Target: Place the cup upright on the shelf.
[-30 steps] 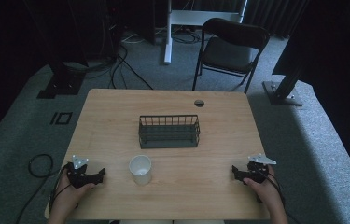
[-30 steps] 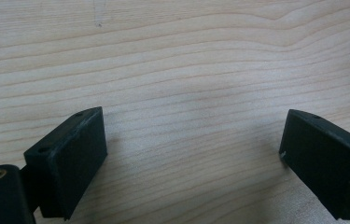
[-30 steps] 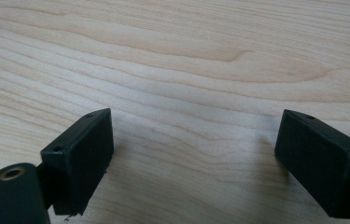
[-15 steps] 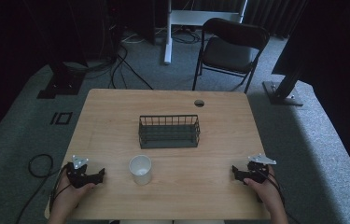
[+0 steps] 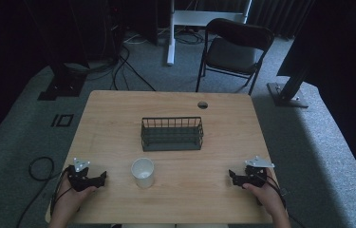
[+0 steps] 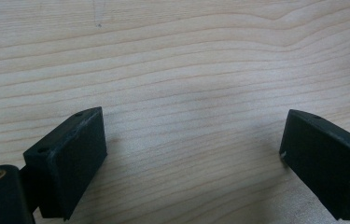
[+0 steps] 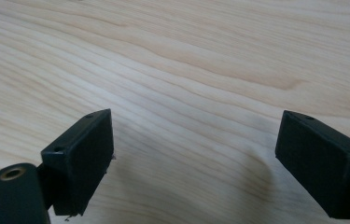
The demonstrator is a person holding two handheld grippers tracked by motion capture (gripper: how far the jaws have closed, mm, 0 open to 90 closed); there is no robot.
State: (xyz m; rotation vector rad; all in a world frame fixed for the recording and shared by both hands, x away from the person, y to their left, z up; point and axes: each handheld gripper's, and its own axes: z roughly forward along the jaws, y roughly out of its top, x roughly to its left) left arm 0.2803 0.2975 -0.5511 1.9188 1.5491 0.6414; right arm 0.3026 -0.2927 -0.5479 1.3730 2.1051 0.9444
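High view first: my left gripper rests on the table near its front left corner, in my left hand. Its jaws stand wide apart over bare wood in the left gripper view. Just to its right stands a white cup, upright, near but not touching. Beyond the cup, mid-table, sits a dark wire basket. Farther right, my right gripper rests on the wood, jaws spread wide too, well apart from the cup.

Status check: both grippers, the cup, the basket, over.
Left gripper and right gripper open, empty, low over the table. White cup upright, untouched, nearer the left. Wire basket centre. Nothing between.
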